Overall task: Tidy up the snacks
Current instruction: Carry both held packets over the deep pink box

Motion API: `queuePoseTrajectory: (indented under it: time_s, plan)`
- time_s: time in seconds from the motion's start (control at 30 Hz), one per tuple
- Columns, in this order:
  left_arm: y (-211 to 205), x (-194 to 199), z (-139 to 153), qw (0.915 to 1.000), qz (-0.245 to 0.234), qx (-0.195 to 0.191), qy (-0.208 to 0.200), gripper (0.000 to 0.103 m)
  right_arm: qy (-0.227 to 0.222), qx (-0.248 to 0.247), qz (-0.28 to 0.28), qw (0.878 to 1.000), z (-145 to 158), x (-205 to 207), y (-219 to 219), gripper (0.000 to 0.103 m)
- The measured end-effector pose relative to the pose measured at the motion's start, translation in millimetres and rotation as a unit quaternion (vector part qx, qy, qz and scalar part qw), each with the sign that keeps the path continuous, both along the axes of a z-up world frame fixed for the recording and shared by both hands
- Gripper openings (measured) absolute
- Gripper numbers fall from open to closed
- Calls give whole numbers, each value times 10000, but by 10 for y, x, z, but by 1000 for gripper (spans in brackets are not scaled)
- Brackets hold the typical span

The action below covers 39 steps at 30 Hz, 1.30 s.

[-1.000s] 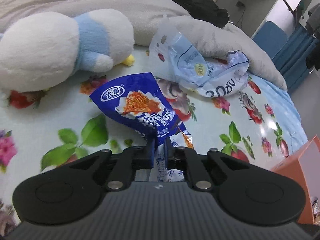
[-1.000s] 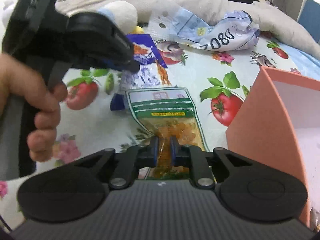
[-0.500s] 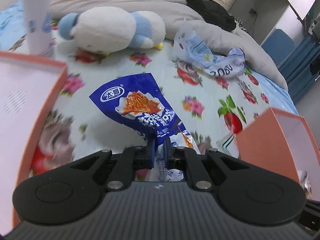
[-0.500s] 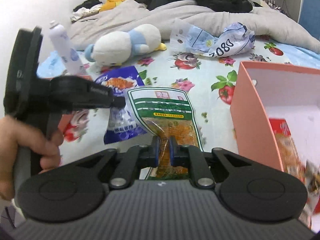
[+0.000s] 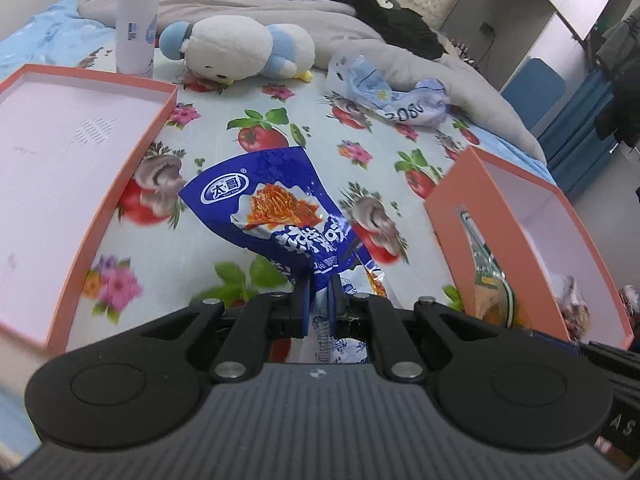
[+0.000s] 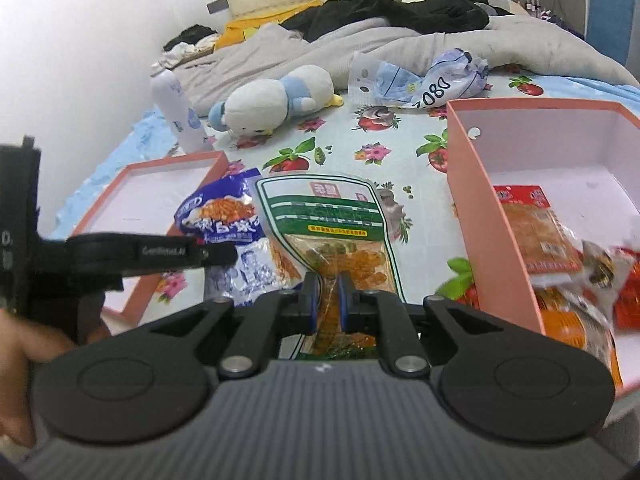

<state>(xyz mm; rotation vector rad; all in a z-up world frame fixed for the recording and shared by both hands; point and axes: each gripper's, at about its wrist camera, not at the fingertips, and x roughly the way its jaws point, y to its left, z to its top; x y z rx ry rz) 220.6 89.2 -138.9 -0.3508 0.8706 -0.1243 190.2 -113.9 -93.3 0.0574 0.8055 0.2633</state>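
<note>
My left gripper [image 5: 318, 290] is shut on the lower end of a blue snack packet [image 5: 276, 204], which hangs above the flowered bed sheet. In the right wrist view that same blue packet [image 6: 224, 216] shows at the left, held by the left gripper [image 6: 230, 255]. My right gripper [image 6: 328, 288] is shut on a green and white packet of orange snacks [image 6: 324, 216], lifted clear of the bed. An orange box [image 6: 480, 208] with several red and orange packets inside stands to the right. Its shallow lid [image 5: 72, 136] lies empty at the left.
A white and blue plush toy [image 5: 240, 50], a white spray can [image 5: 136, 12] and a crumpled light-blue plastic bag [image 5: 396, 98] lie further back. Grey bedding [image 6: 360, 48] and dark clothes fill the far end. A person's hand [image 6: 16, 344] grips the left handle.
Both grippers have pulled back and risen with their packets. The orange lid and the box have come into view on either side, and the plush toy now looks further away.
</note>
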Motion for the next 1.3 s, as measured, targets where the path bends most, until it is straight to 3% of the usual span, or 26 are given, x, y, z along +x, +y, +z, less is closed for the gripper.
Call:
queuePoseTrajectory:
  time_s: [0.17,0.33,0.5,0.83,1.1,1.3]
  plan:
    - [-62,-395,126,10000,22,-28,-69,10,-187,95,-13,9998,156,-299,-95,13]
    - [-63,-671,297,9992,144,-329,-160,10,-372,273,-62,9989,349,-535,-227,13]
    - [-162,-905,543,9989,89,-295,-346,10,-558,448,-177,9973,562,-746,-386,13]
    - [-719,-1192,1076,9948,-555,-136,-843,10,-771,458,-517,9946,847,-1062,-723,13]
    - [-1130,-1063,1336,9907,-945,-234,-954,10,-904,394,-936,9907,982,-1106,-1106,13]
    - [-1460,-645,1397,9895,-1187,-211,-796,10,-850,418,-1241,9877,999,-814,-1427,13]
